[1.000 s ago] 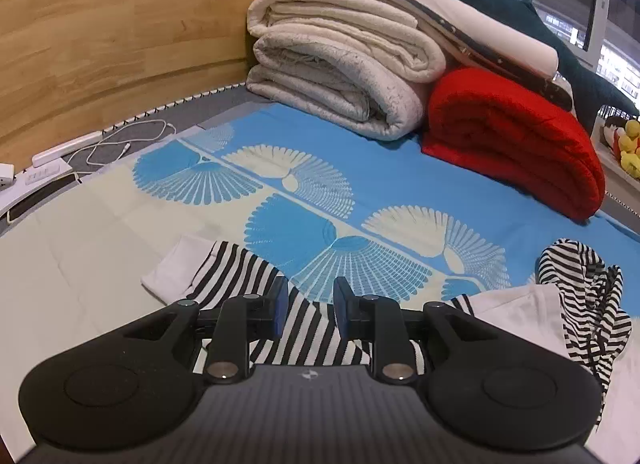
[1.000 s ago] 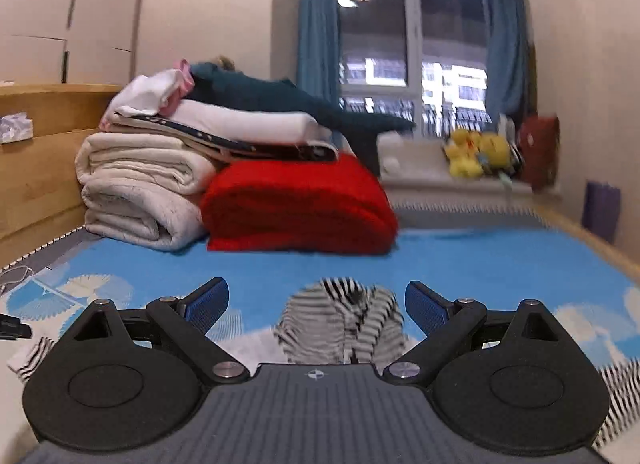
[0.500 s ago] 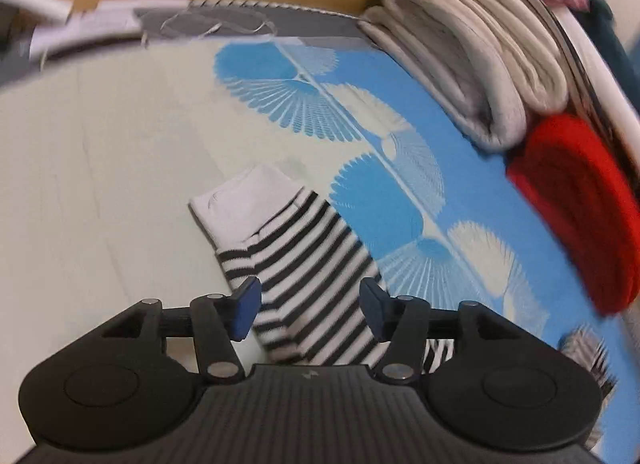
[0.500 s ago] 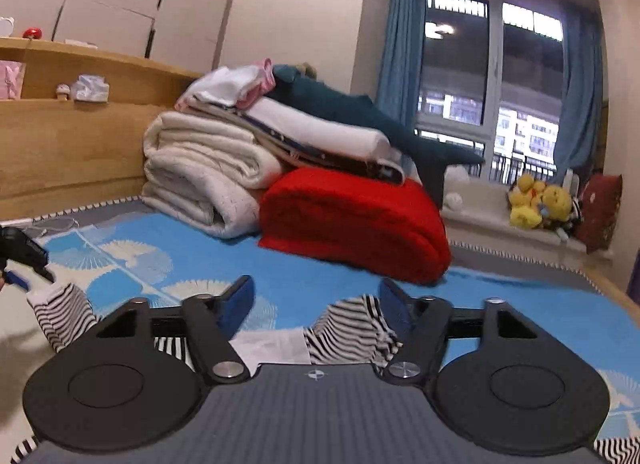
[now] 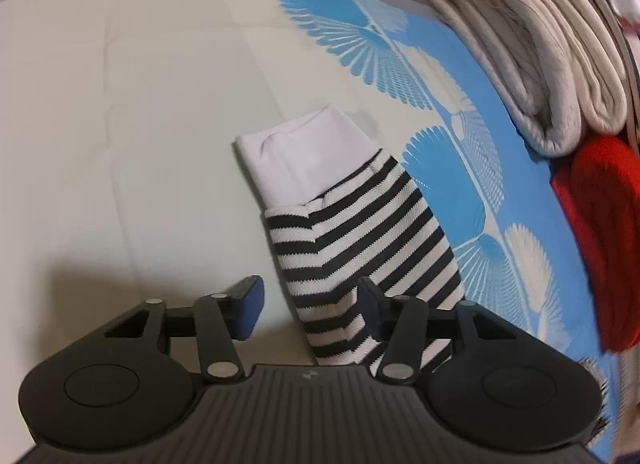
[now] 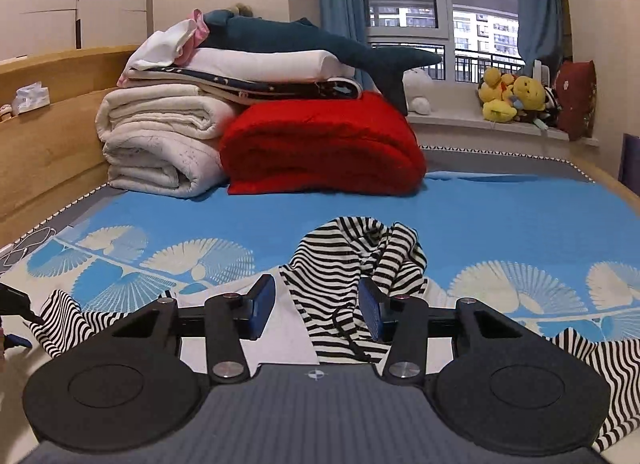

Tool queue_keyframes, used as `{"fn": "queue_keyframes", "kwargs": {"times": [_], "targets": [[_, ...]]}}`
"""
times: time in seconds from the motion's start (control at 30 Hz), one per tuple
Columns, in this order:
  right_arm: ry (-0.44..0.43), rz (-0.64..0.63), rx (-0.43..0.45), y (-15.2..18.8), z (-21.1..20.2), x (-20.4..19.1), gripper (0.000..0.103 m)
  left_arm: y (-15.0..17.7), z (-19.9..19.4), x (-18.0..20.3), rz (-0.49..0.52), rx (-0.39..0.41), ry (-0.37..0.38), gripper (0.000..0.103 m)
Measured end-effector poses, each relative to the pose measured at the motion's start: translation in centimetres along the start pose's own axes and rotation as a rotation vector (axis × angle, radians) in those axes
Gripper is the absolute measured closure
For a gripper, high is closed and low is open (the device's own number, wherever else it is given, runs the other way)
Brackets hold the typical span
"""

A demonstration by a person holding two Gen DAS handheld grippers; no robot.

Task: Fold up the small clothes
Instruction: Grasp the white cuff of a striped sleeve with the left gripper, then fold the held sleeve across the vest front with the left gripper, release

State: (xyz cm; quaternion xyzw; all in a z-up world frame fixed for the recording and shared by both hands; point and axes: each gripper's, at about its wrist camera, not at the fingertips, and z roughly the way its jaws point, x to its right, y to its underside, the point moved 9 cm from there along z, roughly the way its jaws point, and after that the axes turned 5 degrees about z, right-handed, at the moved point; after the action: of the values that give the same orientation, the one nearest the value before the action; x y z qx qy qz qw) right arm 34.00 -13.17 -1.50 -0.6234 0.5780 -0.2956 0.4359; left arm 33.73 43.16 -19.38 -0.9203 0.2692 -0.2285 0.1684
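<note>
On a bed spread with a blue and cream fan-patterned sheet (image 5: 132, 111), my left gripper (image 5: 308, 306) points steeply down at the black-and-white striped sleeve (image 5: 360, 240) of a small knitted top, whose plain white cuff (image 5: 304, 155) lies at the far end. My jaws there have just been closing and stand partly apart; the sleeve runs between them, its edge against the right pad, the left pad clear of the cloth on bare sheet. Further right, my right gripper (image 6: 318, 312) hovers low over the same garment's bunched striped hood (image 6: 360, 260), which rises in a crumpled heap beyond a flat white panel (image 6: 280, 332). These jaws too have just been closing and are half spread, striped fabric and a dark drawstring between them; whether the pads press it I cannot tell. Beyond, at the far left, sit rolled cream quilts (image 6: 160, 143), and to their right a folded red blanket (image 6: 320, 147).
</note>
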Motion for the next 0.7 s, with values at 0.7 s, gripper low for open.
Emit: {"fn": "queue_keyframes", "kwargs": {"times": [0.7], "targets": [[0.124, 0.216, -0.109, 4.0, -3.2, 3.9, 0.062, 12.5, -20.6, 23.8, 0.548, 0.440, 0.465, 0.103]]}}
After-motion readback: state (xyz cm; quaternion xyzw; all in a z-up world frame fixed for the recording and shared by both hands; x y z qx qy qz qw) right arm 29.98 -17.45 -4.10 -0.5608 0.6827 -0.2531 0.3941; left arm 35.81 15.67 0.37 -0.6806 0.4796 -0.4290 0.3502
